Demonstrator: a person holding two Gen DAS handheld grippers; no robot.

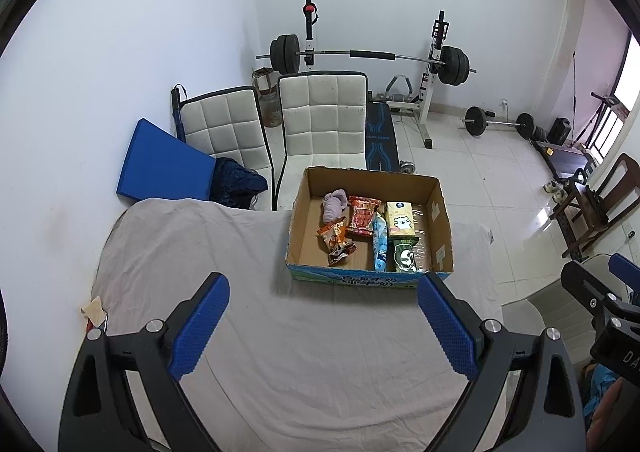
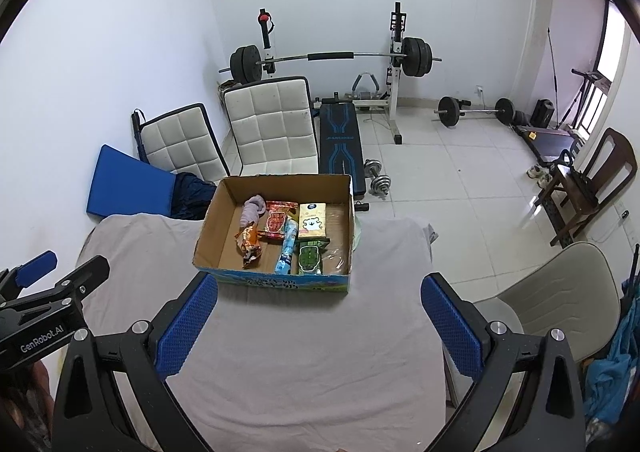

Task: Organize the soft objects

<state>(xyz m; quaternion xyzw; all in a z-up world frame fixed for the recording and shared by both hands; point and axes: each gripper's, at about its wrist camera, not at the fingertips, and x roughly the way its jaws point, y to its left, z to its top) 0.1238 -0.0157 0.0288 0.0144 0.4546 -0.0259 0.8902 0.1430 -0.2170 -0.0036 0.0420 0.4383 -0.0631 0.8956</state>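
Note:
An open cardboard box (image 1: 442,220) (image 2: 208,224) stands at the far edge of the cloth-covered table (image 1: 240,292) (image 2: 312,352). In it lie a mauve rolled cloth (image 1: 334,204) (image 2: 253,209), a red snack pack (image 1: 362,217) (image 2: 277,221), an orange snack bag (image 1: 334,240) (image 2: 249,242), a light-blue tube pack (image 1: 379,248) (image 2: 286,248), a yellow tissue pack (image 1: 400,222) (image 2: 312,221) and a green pack (image 1: 404,256) (image 2: 308,259). My left gripper (image 1: 324,326) is open and empty, short of the box. My right gripper (image 2: 320,328) is open and empty, also short of it.
Two white padded chairs (image 1: 320,120) (image 2: 272,124) stand behind the table, with a blue mat (image 1: 160,164) at the wall. A barbell rack (image 1: 372,56) and weight bench (image 2: 340,140) stand farther back. A beige chair (image 2: 560,292) is to the right of the table.

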